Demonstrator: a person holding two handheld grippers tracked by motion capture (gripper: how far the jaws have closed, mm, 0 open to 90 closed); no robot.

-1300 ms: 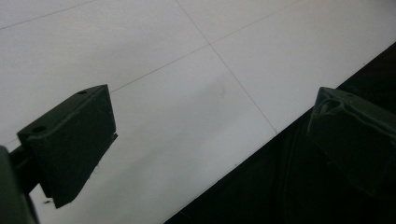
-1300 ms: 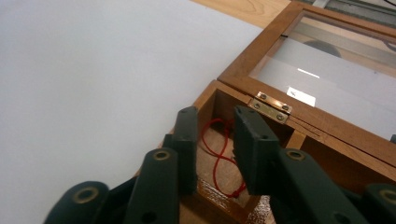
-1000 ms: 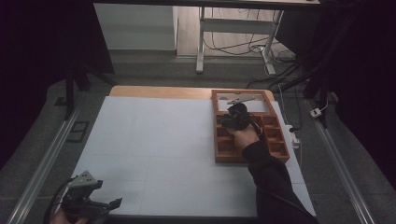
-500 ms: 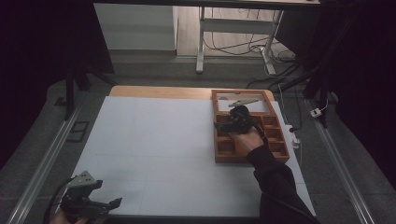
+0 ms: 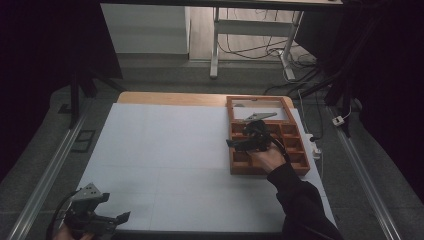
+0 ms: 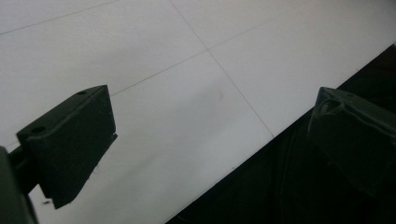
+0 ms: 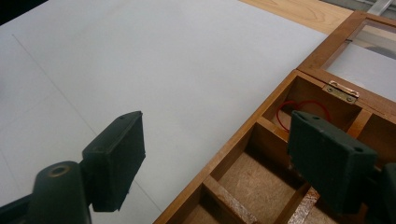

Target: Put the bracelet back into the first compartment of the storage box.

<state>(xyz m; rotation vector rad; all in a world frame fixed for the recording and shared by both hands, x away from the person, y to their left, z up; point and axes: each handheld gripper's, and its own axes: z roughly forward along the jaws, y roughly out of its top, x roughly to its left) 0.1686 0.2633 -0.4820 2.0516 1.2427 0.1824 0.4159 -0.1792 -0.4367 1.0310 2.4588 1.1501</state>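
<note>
A wooden box [image 5: 239,170] with several compartments lies at the table's right, its glass lid [image 5: 262,114] folded back. My right gripper [image 5: 234,143] hovers over the box's left edge, pointing left. Its jaws have just been opening and stand open [image 7: 219,154], with nothing gripped between them; the box's left wall [image 7: 243,140] runs below the gap. A red rubber band [image 7: 299,112] lies in the far-left compartment beside a brass hinge [image 7: 343,91]. My left gripper [image 5: 117,220] rests at the near-left corner, open [image 6: 210,135] over the white sheet [image 6: 163,60].
A white sheet [image 5: 165,155] covers most of the tabletop, with a strip of bare wood [image 5: 170,98] along the far edge. Metal rails [image 5: 45,175] run along both sides. The table's near edge [image 6: 261,144] passes under the left gripper.
My right gripper has drawn back from the box's middle compartments toward its near-left side and risen slightly, and its jaws have spread. The left gripper has stayed put.
</note>
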